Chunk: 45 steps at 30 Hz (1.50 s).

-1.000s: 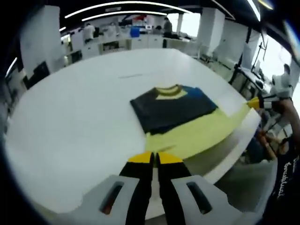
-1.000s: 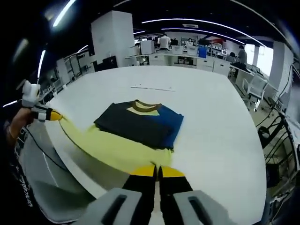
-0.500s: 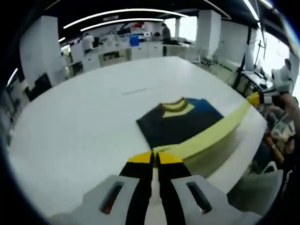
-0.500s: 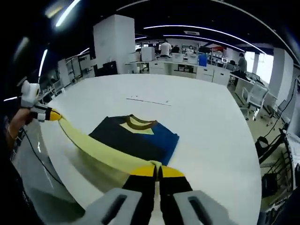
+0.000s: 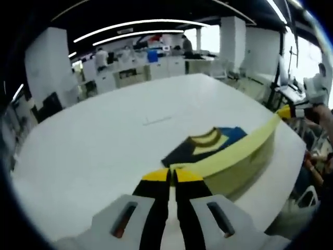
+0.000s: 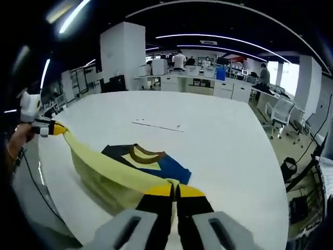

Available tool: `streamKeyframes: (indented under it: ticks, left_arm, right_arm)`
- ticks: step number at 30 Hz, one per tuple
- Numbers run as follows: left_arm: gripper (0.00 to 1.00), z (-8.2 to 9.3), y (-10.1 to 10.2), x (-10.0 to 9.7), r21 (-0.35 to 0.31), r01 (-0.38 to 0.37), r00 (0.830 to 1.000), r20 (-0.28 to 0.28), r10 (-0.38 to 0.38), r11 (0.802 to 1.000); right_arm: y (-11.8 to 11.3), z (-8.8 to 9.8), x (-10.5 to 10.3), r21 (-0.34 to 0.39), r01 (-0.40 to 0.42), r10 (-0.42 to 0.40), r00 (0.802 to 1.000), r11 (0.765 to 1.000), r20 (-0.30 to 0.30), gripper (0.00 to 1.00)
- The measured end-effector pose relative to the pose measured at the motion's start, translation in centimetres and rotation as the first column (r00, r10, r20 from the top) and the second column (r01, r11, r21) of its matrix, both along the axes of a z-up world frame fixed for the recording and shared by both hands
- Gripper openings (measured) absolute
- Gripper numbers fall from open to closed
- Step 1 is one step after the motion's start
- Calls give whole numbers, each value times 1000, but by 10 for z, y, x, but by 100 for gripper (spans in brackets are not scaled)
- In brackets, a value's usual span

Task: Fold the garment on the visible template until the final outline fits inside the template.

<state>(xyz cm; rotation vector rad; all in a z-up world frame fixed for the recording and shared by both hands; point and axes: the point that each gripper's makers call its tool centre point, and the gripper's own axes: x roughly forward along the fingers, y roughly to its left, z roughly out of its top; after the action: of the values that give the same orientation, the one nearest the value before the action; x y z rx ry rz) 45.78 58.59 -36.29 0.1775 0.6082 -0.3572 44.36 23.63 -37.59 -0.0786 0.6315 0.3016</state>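
A garment lies on the white table (image 5: 88,151), dark navy and blue at the top with a brown and yellow collar (image 5: 207,138), pale yellow below. My left gripper (image 5: 172,176) is shut on one corner of the yellow hem (image 5: 234,150). The right gripper (image 6: 175,190) is shut on the other corner. Between them the hem (image 6: 104,169) is stretched taut and raised, and the yellow cloth hangs from it like a curtain, hiding the lower dark part. The collar (image 6: 141,154) and blue shoulder (image 6: 169,167) still show. The right gripper (image 5: 290,110) comes in at the right, the left gripper (image 6: 52,128) at the left.
A thin dark mark (image 6: 156,125) lies on the table beyond the garment. The table edge (image 5: 296,156) runs close behind the raised hem. Office desks with people (image 6: 182,65) stand far back, chairs (image 6: 281,112) to the right, and a white pillar (image 6: 122,57) rises to the left.
Both grippers have lifted the yellow hem off the table and carried it toward the collar. The yellow cloth, flat a second ago, now hangs upright and covers more of the dark part.
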Motion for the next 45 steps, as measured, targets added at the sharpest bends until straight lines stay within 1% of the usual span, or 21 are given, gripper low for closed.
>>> streamKeyframes:
  ticks: [3, 7, 9, 14, 17, 19, 21, 23, 24, 25, 26, 27, 28, 30, 32, 33, 35, 36, 43, 45]
  left_arm:
    - [0, 2, -1, 13, -2, -7, 1000, 17, 7, 1000]
    - [0, 6, -1, 32, -23, -49, 998, 45, 50, 999]
    - [0, 5, -1, 40, -23, -61, 996, 57, 62, 998]
    - [0, -5, -1, 58, -40, -94, 993, 68, 96, 995]
    - [0, -11, -1, 70, -45, -110, 989, 89, 114, 993]
    - [0, -16, -3, 79, -47, -114, 986, 113, 119, 992]
    - [0, -25, -2, 85, -39, -130, 985, 105, 133, 991]
    - [0, -34, -2, 91, -40, -139, 984, 106, 143, 989]
    - [0, -41, -2, 94, -46, -152, 984, 92, 155, 987]
    - [0, -44, -2, 97, -48, -156, 983, 91, 159, 987]
    - [0, -50, -2, 98, -42, -159, 984, 69, 161, 986]
    - [0, -53, -2, 100, -45, -165, 984, 60, 168, 985]
    - [0, -55, -3, 102, -47, -163, 984, 62, 166, 986]
    - [0, -63, -2, 107, -39, -165, 984, 58, 167, 986]
    - [0, -72, -1, 110, -60, -179, 983, 37, 182, 982]
    - [0, -77, -1, 113, -59, -178, 983, 33, 180, 982]
    - [0, -86, 1, 115, -52, -189, 982, 11, 190, 981]
    - [0, -92, 2, 117, -59, -202, 979, -3, 202, 978]
    - [0, -118, 2, 129, -70, -227, 974, -33, 225, 971]
    - [0, -123, 3, 131, -73, -235, 972, -33, 233, 969]
  right_arm:
    - [-1, 2, 14, -3, 8, -8, 1000, 1000, 14, 0]
    - [-1, 0, 30, 2, 23, -23, 999, 1000, 25, 0]
    - [-1, -2, 37, 6, 31, -31, 999, 1000, 26, 0]
    - [-3, -8, 56, 8, 55, -56, 998, 998, 40, 0]
    - [-5, -15, 67, 5, 70, -71, 997, 998, 41, 0]
    - [-5, -20, 74, 6, 81, -81, 996, 997, 39, 0]
    - [-6, -27, 80, 15, 90, -90, 996, 996, 24, 0]
    - [-6, -33, 86, 15, 99, -99, 995, 995, 26, 0]
    - [-6, -37, 88, 14, 103, -103, 995, 995, 18, 0]
    - [-7, -42, 92, 17, 109, -109, 994, 994, 16, 0]
    - [-8, -45, 95, 19, 116, -116, 993, 993, 17, 0]
    - [-8, -52, 97, 24, 124, -124, 992, 992, 5, 0]
    - [-8, -53, 98, 24, 125, -125, 992, 992, 4, 0]
    - [-9, -62, 103, 26, 132, -132, 991, 991, 7, 0]
    - [-10, -72, 109, 34, 143, -143, 990, 989, -4, 0]
    - [-11, -75, 111, 33, 147, -147, 989, 989, -5, 0]
    - [-10, -83, 115, 36, 149, -148, 989, 988, -12, 0]
    - [-9, -87, 118, 41, 151, -151, 988, 988, -15, 0]
    - [-9, -111, 134, 40, 164, -162, 986, 986, -48, 0]
    - [-10, -119, 137, 44, 167, -163, 984, 985, -67, 0]
